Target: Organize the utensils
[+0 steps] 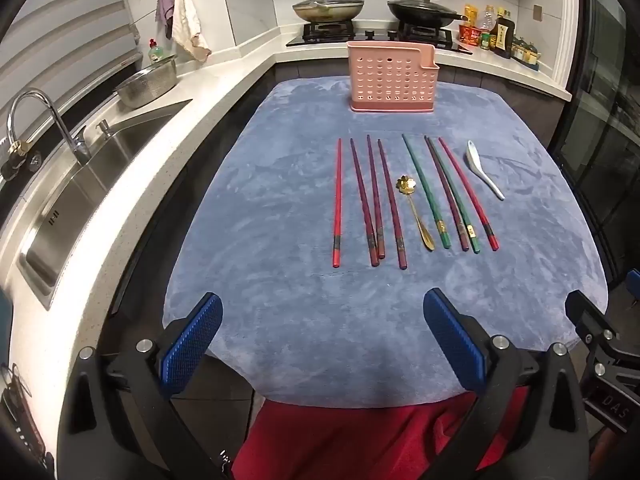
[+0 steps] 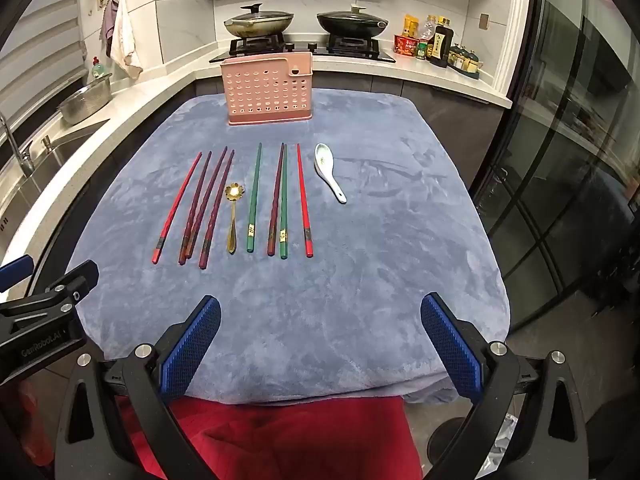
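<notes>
A pink perforated utensil holder (image 1: 391, 76) (image 2: 267, 90) stands upright at the far side of the blue cloth-covered table (image 1: 280, 300) (image 2: 360, 280). Several red, maroon and green chopsticks (image 1: 374, 200) (image 2: 252, 200) lie side by side in a row in front of it. A gold flower-shaped spoon (image 1: 416, 212) (image 2: 233, 216) lies among them. A white ceramic spoon (image 1: 482, 170) (image 2: 330, 172) lies at the row's right end. My left gripper (image 1: 322, 322) is open and empty above the table's near edge. My right gripper (image 2: 320, 320) is open and empty there too.
A steel sink (image 1: 80, 184) with a tap (image 1: 44, 120) runs along the left counter, with a metal bowl (image 1: 150, 84) behind it. A stove with two lidded pans (image 1: 328, 6) (image 2: 352, 20) and sauce bottles (image 2: 436, 40) stand behind the table. A glass door (image 2: 580, 160) is at the right.
</notes>
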The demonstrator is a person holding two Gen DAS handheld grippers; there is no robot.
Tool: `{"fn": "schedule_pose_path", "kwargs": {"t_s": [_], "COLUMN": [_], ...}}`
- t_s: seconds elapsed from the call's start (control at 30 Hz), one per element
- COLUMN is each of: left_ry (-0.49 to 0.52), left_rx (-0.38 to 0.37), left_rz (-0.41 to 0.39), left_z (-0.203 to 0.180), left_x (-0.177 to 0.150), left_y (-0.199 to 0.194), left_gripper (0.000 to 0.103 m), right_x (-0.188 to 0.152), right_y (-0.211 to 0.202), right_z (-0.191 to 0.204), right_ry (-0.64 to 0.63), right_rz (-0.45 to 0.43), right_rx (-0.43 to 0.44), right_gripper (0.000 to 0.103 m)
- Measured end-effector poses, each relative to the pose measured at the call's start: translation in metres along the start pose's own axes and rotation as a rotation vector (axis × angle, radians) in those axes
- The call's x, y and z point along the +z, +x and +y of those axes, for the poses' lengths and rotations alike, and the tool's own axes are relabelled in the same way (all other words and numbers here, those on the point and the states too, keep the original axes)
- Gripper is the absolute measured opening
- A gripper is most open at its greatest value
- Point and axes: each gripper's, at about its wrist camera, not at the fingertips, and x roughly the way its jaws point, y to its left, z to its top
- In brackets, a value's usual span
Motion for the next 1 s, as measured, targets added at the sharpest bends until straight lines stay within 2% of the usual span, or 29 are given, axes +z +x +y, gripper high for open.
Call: {"fn": "schedule_pose_path", "kwargs": {"t_s": [0.6, 0.63, 0.67, 1.0], "left_ry": [-0.004, 0.037, -0.004, -0.005], "left_rx": [-0.003, 0.081, -0.002, -0.007], "left_rz": [0.003, 0.000, 0.004, 0.007], "left_z": [-0.0038, -0.0080, -0.0036, -0.0023], "left_x": [-0.0014, -0.0017, -0.0016, -0.0032], "left_y": [0.0015, 0.0068, 0.0018, 0.0004], "left_gripper": [0.096, 0.096, 0.096, 0.096], "right_x": [0.0010, 0.0008, 0.0010, 0.0009], "right_y": [-0.0045, -0.0042, -0.0037, -0.0038], "right_z": [0.0021, 0.0015, 0.0015, 0.0022], "right_ry": [-0.006, -0.004, -0.004, -0.005], "right_rz": [-0.014, -0.015, -0.014, -0.013], "right_rx": [-0.005, -0.002, -0.001, -0.002], "right_gripper": [0.096, 0.096, 0.096, 0.096]}}
